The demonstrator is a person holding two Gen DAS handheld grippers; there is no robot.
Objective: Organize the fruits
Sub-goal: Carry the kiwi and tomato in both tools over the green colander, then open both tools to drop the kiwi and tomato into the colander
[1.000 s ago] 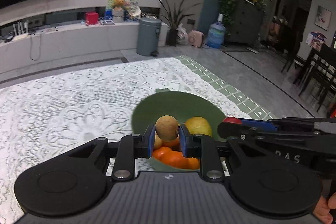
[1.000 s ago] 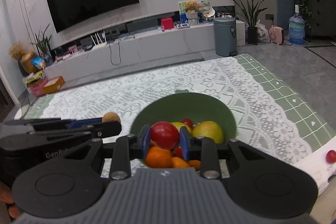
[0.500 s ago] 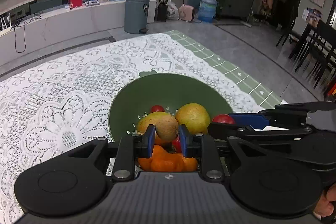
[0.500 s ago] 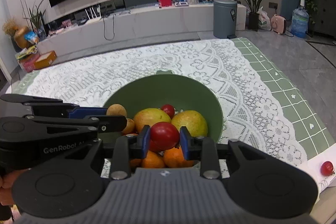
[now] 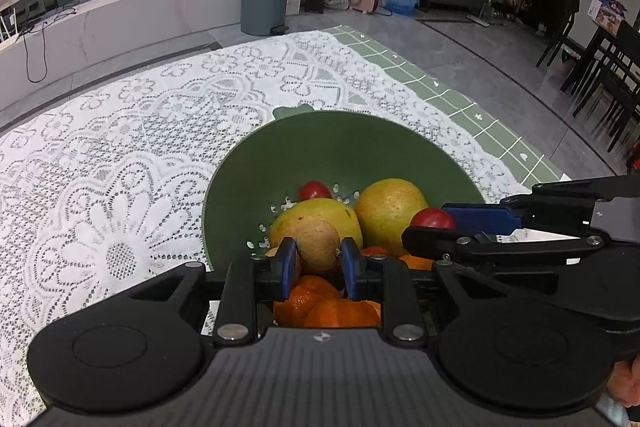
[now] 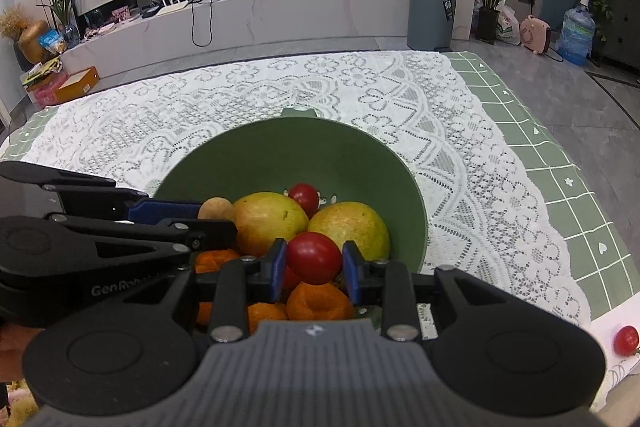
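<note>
Left wrist view
- left gripper (image 5: 316, 265): my jaws are closed on a small tan round fruit (image 5: 318, 245), blue pads pressing it from both sides.
- where it sits: the fruit is held over the near part of the green bowl (image 5: 340, 143), just above the pile.
- bowl contents: two yellow-green fruits (image 5: 390, 205), a small red tomato (image 5: 314, 191) behind them, oranges (image 5: 320, 307) at the near side under my jaws.
- right gripper (image 5: 434, 223): comes in from the right edge, a red tomato (image 5: 432, 218) pinched at its tip, over the bowl's right side.
- tabletop (image 5: 120, 187): white lace cloth over a green checked one; bowl stands on it.

Right wrist view
- right gripper (image 6: 314, 263): jaws clamped on the red tomato (image 6: 314, 257), pads touching both sides.
- where it sits: over the near half of the green bowl (image 6: 280, 155), just above an orange (image 6: 318, 301).
- left gripper (image 6: 218, 213): enters from the left, the tan fruit (image 6: 216, 209) at its tip, beside a yellow-green fruit (image 6: 270, 221).
- outside the bowl: a loose red tomato (image 6: 626, 339) lies on the white surface at the far right edge, well apart from the bowl.
</note>
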